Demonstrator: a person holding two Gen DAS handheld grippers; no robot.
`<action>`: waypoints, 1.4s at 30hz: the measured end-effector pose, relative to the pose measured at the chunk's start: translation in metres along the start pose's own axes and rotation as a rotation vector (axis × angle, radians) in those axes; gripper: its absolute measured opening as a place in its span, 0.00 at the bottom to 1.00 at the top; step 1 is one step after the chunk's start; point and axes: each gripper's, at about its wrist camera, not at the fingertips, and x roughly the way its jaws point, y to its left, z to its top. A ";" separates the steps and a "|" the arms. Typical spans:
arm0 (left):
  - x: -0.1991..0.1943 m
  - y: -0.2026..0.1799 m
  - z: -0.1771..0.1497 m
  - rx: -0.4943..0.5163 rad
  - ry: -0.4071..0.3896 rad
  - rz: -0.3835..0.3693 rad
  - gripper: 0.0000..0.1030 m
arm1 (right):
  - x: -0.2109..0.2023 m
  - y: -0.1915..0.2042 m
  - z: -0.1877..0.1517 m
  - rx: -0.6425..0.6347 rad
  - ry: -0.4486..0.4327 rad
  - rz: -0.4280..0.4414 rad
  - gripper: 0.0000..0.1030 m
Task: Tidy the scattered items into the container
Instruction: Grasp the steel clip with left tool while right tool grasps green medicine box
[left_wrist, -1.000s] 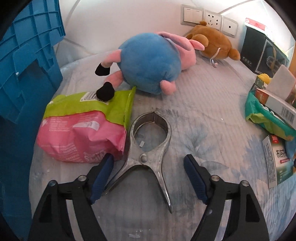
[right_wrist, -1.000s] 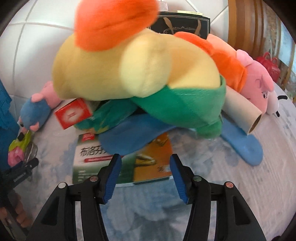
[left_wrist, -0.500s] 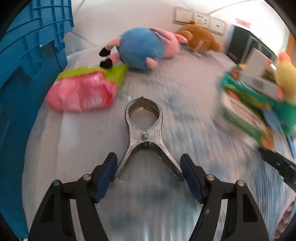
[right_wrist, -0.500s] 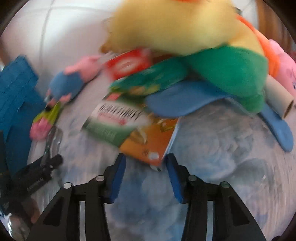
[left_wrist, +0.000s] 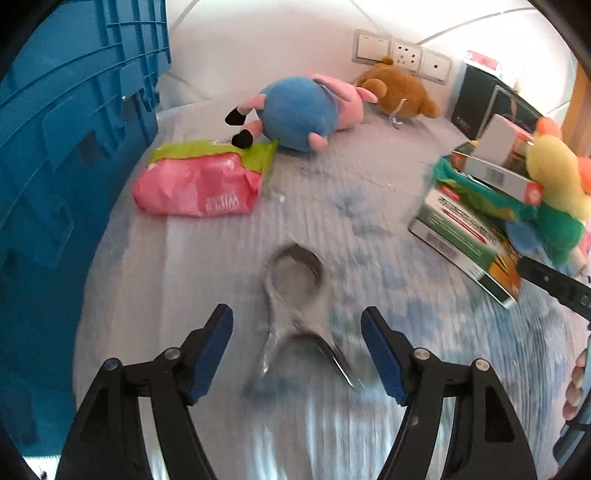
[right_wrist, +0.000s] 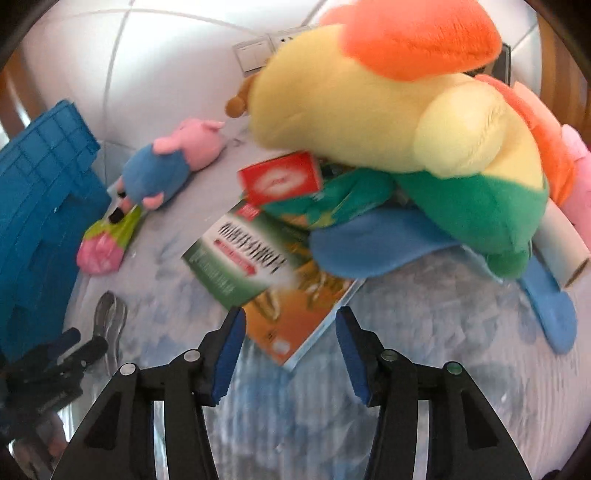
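A metal spring clamp (left_wrist: 295, 314) lies on the pale cloth, its handles between the fingers of my left gripper (left_wrist: 295, 317). The pads stand clear of it and the jaws are opening. The blue crate (left_wrist: 55, 166) rises close on the left. My right gripper (right_wrist: 290, 317) hovers over the near corner of a green and orange box (right_wrist: 258, 273). Its jaws are opening too, and the pads do not touch the box. A yellow, green and orange plush (right_wrist: 388, 110) lies on top of the pile behind the box.
A pink and green packet (left_wrist: 195, 184), a blue and pink pig plush (left_wrist: 299, 110) and a brown bear plush (left_wrist: 399, 92) lie towards the wall. A red box (right_wrist: 280, 179), a blue felt piece (right_wrist: 369, 243) and a cardboard roll (right_wrist: 565, 243) sit in the pile.
The left view has pulled back and swung right, so the clamp handles now lie between its fingers. The right view has rolled, bringing the box corner between its fingers, which narrowed and then widened.
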 end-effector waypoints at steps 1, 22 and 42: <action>0.006 0.000 0.002 -0.004 0.021 0.006 0.72 | -0.001 0.001 0.001 0.002 -0.002 -0.013 0.54; 0.031 0.023 0.010 -0.099 0.026 0.076 0.47 | 0.024 0.092 -0.023 -0.317 0.078 0.173 0.63; 0.042 0.032 0.010 -0.103 0.010 0.069 0.85 | 0.083 0.116 0.009 -0.502 0.131 -0.018 0.88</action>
